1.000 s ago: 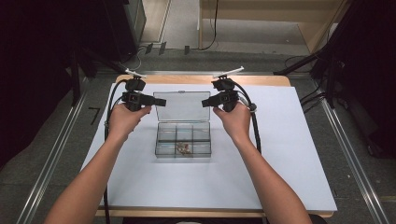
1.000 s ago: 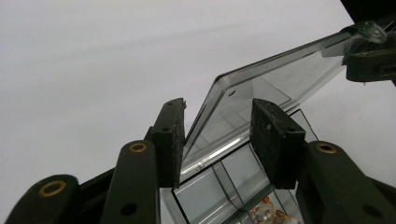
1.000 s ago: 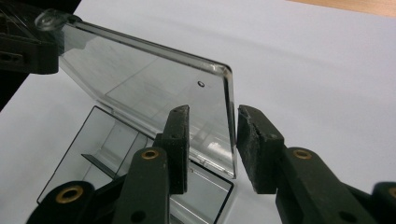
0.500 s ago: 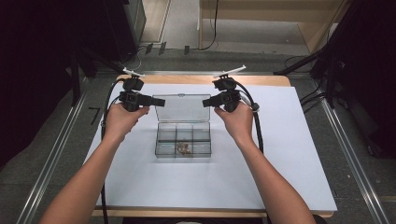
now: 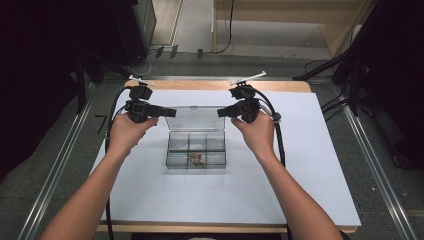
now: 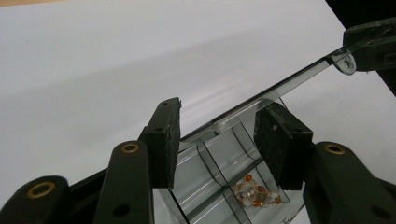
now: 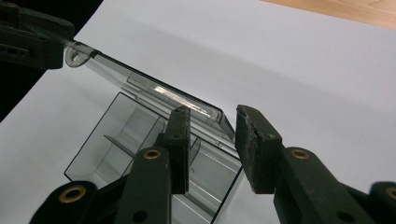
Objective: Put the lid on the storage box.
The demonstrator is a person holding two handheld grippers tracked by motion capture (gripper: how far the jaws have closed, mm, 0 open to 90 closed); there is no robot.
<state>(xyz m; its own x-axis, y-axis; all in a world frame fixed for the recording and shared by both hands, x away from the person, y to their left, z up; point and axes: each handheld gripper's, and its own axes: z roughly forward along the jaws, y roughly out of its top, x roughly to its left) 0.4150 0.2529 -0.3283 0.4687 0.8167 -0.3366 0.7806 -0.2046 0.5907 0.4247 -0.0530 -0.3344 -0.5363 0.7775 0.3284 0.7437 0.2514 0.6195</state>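
Note:
A clear compartment box point(image 5: 196, 150) sits on the white sheet with its lid point(image 5: 195, 118) standing up at the back. Orange and white beads point(image 5: 194, 159) point(image 6: 254, 193) lie in a front compartment. My left gripper point(image 5: 172, 112) point(image 6: 219, 140) is at the lid's top left corner. Its jaws have just been opening, and the lid edge point(image 6: 280, 86) runs between them with gaps to both pads. My right gripper point(image 5: 220, 112) point(image 7: 212, 144) is open around the lid's point(image 7: 154, 88) top right corner, above the box point(image 7: 116, 135).
The white sheet point(image 5: 310, 165) covers most of a wooden table point(image 5: 295, 86). Black cables trail from both grippers along the forearms. Dark stands and metal floor rails flank the table. The opposite gripper shows far off in each gripper view point(image 6: 373, 42) point(image 7: 28, 39).
Nothing has visibly moved in the high view; both hands stay at the lid's top corners and the lid stands as before.

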